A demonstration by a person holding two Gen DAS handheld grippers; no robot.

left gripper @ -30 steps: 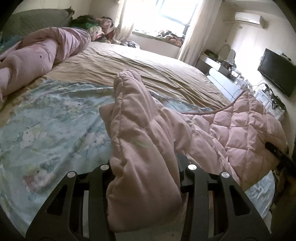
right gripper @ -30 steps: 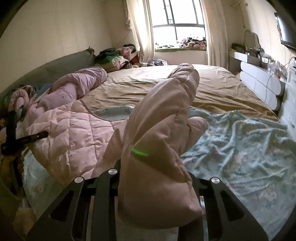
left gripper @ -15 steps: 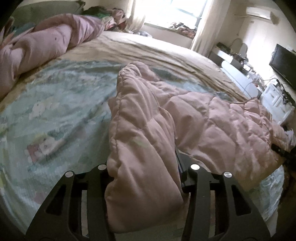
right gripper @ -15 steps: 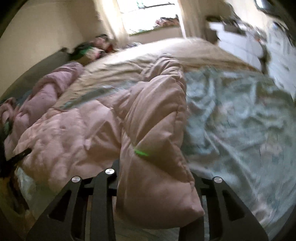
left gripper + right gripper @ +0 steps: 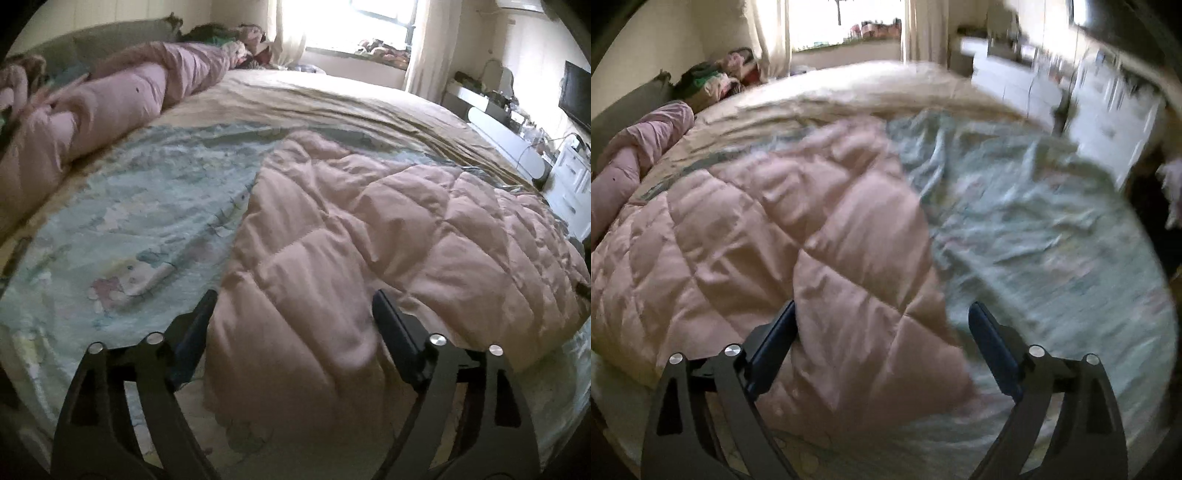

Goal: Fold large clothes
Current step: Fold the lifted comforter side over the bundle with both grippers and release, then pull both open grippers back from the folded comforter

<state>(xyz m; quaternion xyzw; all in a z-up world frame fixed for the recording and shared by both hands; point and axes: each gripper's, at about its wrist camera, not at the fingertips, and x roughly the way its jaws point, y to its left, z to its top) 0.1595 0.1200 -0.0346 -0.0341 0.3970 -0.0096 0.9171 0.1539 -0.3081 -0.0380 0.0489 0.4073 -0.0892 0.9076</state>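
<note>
A pink quilted padded garment (image 5: 388, 229) lies spread flat on the pale blue patterned sheet (image 5: 140, 221) of the bed. It also shows in the right wrist view (image 5: 768, 236). My left gripper (image 5: 293, 314) is open, its jaws wide apart over the garment's near left edge, holding nothing. My right gripper (image 5: 882, 325) is open, its jaws wide apart over the garment's near right edge, holding nothing. The right wrist view is blurred by motion.
A rolled pink duvet (image 5: 122, 96) lies along the headboard side. A tan bedspread (image 5: 332, 99) covers the far half of the bed. Clothes are piled by the window (image 5: 720, 77). White drawers (image 5: 572, 181) and a television (image 5: 576, 96) stand to the right.
Both grippers have opened and let go of the pink garment's raised ends. The garment has dropped and now lies flat on the sheet. Both grippers sit low over it.
</note>
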